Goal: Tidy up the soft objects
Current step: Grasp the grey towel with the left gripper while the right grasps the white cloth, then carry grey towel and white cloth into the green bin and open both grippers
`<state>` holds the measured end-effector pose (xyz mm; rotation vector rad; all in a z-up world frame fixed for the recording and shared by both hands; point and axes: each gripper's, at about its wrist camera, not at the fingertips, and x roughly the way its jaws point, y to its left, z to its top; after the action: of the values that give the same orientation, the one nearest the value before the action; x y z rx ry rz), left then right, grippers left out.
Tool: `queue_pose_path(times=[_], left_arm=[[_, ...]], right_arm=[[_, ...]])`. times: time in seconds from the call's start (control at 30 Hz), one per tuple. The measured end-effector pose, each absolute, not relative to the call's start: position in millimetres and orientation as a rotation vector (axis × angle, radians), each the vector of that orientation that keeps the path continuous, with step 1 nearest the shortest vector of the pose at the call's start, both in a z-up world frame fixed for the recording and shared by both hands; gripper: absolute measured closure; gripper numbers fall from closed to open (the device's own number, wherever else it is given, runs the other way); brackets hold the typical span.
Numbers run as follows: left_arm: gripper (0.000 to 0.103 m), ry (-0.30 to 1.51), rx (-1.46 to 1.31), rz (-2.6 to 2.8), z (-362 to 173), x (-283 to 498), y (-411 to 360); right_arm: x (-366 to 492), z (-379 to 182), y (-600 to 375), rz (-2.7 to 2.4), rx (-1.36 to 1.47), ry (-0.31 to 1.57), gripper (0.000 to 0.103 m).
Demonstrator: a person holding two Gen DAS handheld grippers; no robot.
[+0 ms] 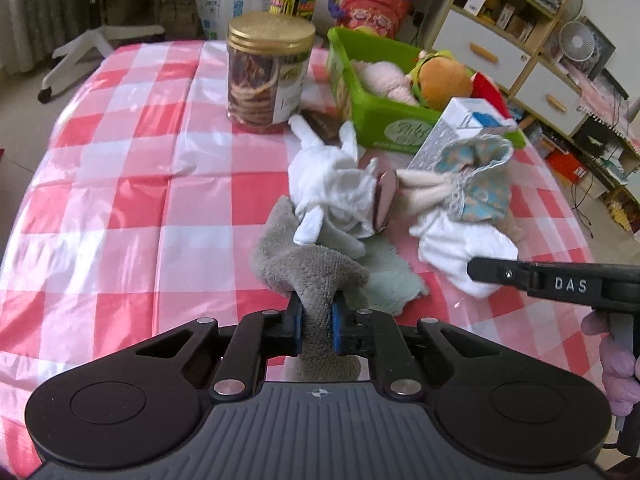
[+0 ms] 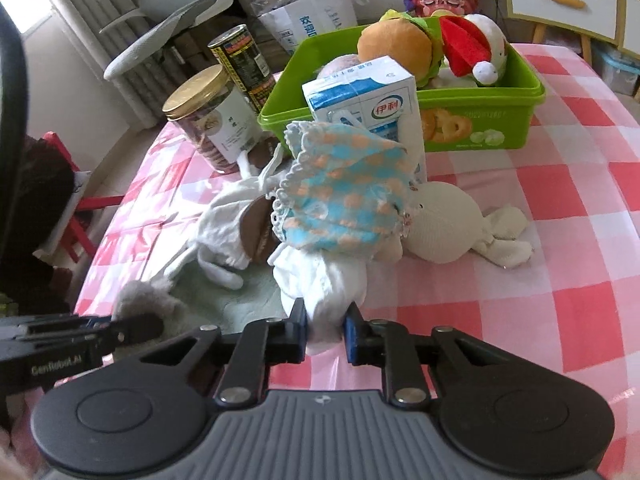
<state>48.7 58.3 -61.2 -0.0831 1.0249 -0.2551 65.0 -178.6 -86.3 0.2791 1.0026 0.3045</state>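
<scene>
My left gripper (image 1: 316,316) is shut on a grey towel (image 1: 308,268), a fold of it bunched between the fingers. A white cloth toy (image 1: 332,188) lies on the towel's far end. My right gripper (image 2: 326,328) is shut on the white leg (image 2: 324,292) of a rabbit doll (image 2: 440,224) in a blue patterned dress (image 2: 348,196); the doll lies on the checked table. The right gripper's finger also shows in the left wrist view (image 1: 500,274) against the doll's white leg (image 1: 460,248). A green bin (image 2: 480,120) behind holds a burger plush (image 2: 396,46) and a Santa hat plush (image 2: 476,48).
A milk carton (image 2: 368,108) stands between the doll and the bin. A gold-lidded jar (image 1: 264,72) and a tin can (image 2: 240,64) stand at the table's far side. A pale green cloth (image 1: 388,276) lies under the towel. Shelves (image 1: 520,40) and a chair (image 2: 172,8) stand beyond the table.
</scene>
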Motion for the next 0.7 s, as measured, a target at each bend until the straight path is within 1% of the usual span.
queue_pose_path(times=[0.23, 0.7], left_arm=[[0.093, 0.982, -0.096, -0.27, -43.6, 39.2, 57.7], [0.094, 0.808, -0.149, -0.316, 5.3, 15.9, 48.9]], right_arm=[[47.4, -71.4, -194.3, 0.341, 0.318, 1.02, 0.103], [11.4, -22.1, -229.7, 0.379, 0.425, 0.889, 0.103]])
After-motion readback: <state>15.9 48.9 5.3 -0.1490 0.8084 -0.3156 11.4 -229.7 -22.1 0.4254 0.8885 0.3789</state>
